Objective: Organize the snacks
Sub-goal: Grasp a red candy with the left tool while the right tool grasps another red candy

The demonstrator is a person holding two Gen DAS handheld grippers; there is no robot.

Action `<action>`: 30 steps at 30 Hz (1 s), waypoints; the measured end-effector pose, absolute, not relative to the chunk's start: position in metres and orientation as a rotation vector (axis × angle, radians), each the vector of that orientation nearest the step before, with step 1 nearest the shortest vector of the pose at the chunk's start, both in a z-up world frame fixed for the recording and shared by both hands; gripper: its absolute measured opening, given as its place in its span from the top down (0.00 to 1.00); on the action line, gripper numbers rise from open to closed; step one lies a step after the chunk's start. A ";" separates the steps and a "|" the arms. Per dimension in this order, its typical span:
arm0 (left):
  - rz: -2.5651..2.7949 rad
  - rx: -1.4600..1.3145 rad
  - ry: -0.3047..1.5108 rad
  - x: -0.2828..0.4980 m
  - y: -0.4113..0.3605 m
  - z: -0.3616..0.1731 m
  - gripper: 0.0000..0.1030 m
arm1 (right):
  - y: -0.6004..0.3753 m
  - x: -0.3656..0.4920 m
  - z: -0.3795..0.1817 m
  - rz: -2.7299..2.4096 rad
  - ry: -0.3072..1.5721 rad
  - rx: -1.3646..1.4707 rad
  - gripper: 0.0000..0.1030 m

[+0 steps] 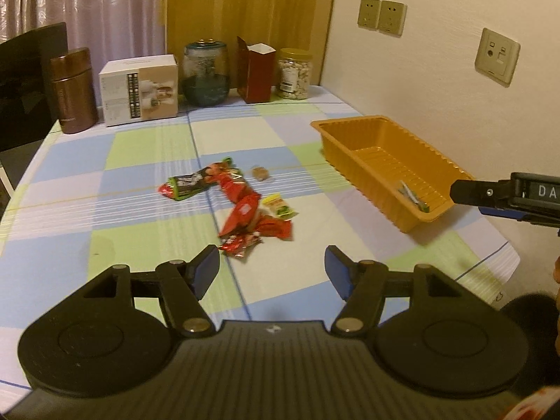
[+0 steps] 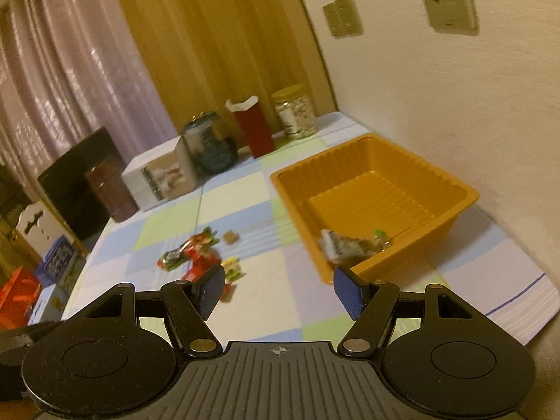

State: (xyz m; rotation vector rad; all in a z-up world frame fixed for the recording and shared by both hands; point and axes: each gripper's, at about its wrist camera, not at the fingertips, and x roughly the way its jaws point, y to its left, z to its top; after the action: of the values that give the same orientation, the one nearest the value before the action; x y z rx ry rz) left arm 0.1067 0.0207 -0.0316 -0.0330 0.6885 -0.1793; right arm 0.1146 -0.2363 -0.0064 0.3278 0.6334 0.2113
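gaping empty, both claws (image 1: 272,268) (image 2: 279,291); only right view: whitish packet (image 2: 344,246) in orange tray (image 2: 455,189)

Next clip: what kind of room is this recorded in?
Most likely a home dining or living room. A table under a checked tablecloth stands against a wall with sockets, curtains hang behind it, and household jars and boxes such as a nut jar line its far edge.
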 end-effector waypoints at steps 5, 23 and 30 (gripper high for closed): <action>-0.184 -0.025 0.690 0.107 0.031 -0.031 0.39 | -0.222 0.113 -0.002 0.247 0.628 0.280 0.33; -0.252 0.095 0.799 0.172 0.039 -0.081 0.40 | -0.186 0.161 -0.060 0.438 0.713 0.125 0.34; -0.294 0.133 0.814 0.207 0.040 -0.105 0.45 | -0.168 0.205 -0.087 0.514 0.754 0.031 0.36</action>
State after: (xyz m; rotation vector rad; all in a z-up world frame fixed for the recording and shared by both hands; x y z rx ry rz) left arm 0.2072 0.0397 -0.1048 0.1334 0.8137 -0.2935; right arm 0.2052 -0.1682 -0.0875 0.0314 0.7541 0.5139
